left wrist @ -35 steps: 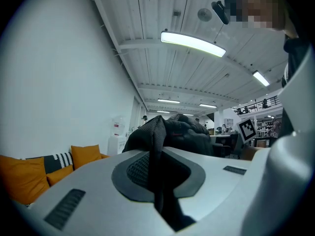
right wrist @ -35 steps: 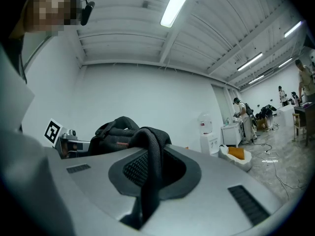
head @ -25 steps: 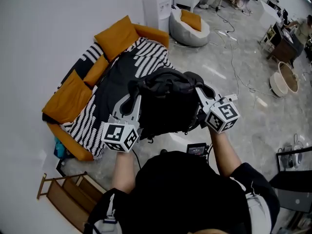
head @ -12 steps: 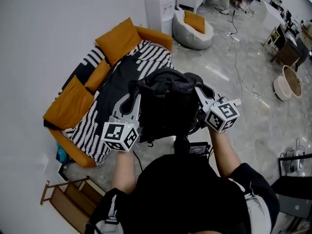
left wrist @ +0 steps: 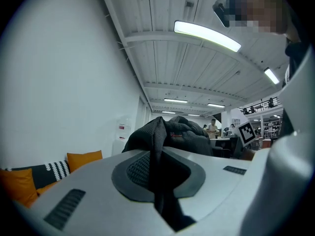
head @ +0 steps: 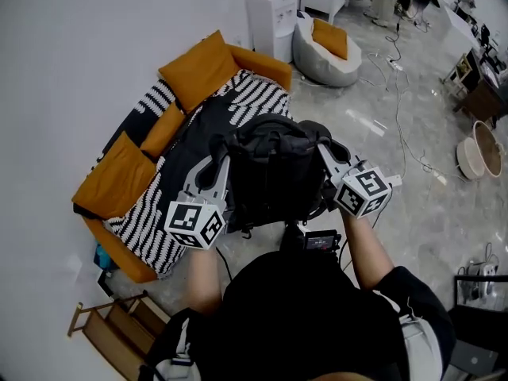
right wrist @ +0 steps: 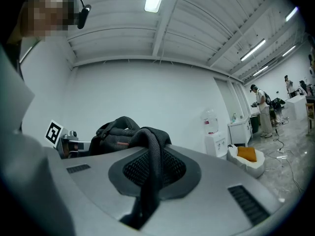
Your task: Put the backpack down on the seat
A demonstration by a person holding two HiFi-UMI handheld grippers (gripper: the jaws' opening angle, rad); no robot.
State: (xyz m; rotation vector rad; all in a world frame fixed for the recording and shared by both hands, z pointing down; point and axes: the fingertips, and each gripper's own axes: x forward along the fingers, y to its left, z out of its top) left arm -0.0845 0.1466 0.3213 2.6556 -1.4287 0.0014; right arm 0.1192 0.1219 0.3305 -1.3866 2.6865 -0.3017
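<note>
- Nearest, the left hand-held gripper [head: 214, 169] is pinching a black mesh strap [left wrist: 158, 146] between nearly closed jaws. The right hand-held gripper [head: 331, 161] is clamping the second strap [right wrist: 151, 156] the same way.
- Between them the black backpack [head: 274, 173] is hanging in the air, just in front of the person's chest.
- Just beyond and to the left, the sofa [head: 258, 56] is lying under a striped throw [head: 258, 101], with orange cushions [head: 198, 68] lining its left side.
- As I judge it, the carry is under way: the backpack is not yet resting on the seat, so the lowering and release are remaining.
</note>
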